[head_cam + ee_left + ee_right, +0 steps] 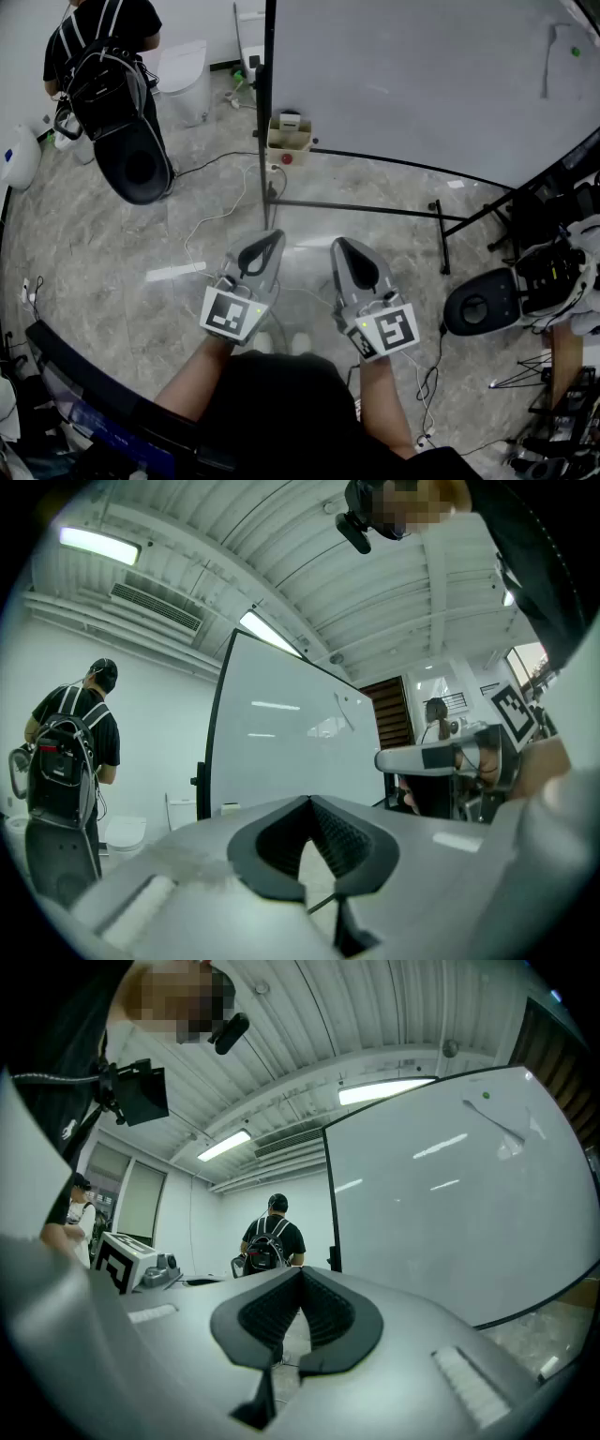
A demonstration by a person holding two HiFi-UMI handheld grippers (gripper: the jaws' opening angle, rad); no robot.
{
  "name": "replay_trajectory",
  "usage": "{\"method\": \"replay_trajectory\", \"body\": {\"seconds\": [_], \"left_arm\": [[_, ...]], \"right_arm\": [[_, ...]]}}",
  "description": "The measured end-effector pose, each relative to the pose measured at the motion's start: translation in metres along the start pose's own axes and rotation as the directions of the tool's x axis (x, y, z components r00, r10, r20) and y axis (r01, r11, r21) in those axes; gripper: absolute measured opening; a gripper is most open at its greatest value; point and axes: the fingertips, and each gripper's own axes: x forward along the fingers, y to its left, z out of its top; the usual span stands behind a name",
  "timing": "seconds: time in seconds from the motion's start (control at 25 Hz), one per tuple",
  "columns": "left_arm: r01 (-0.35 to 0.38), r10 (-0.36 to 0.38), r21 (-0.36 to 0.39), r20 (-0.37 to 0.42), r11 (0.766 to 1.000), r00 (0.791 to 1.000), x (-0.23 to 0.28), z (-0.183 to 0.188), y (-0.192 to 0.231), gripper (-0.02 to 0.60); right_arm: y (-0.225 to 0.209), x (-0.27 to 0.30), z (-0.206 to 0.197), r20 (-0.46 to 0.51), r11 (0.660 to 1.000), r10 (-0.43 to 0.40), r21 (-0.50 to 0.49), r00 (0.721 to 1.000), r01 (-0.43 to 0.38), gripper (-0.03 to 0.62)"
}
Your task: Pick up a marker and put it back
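Observation:
A big whiteboard on a black stand fills the far side of the head view. A thin grey marker-like stick clings to it near the top right, with a green dot beside it. The stick also shows in the left gripper view and the right gripper view. My left gripper and right gripper are held side by side low over the floor, well short of the board. In both, the jaws meet at the tips with nothing between them.
The board's black stand legs cross the marble floor ahead, with a small cardboard box at their base. A person with a backpack stands far left. Dark equipment and loose cables lie about.

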Motion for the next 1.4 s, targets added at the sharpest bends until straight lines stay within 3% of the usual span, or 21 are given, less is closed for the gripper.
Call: {"method": "replay_trajectory", "body": {"seconds": [1.08, 1.4], "left_arm": [[0.034, -0.034, -0.030, 0.013, 0.999, 0.999, -0.018, -0.009, 0.018, 0.003], [0.078, -0.078, -0.043, 0.011, 0.996, 0.997, -0.028, -0.014, 0.007, 0.005]], "right_arm": [[0.026, 0.008, -0.007, 0.017, 0.999, -0.016, 0.036, 1.000, 0.015, 0.009], [0.033, -0.003, -0.012, 0.012, 0.999, -0.043, 0.029, 0.999, 0.043, 0.009]]}}
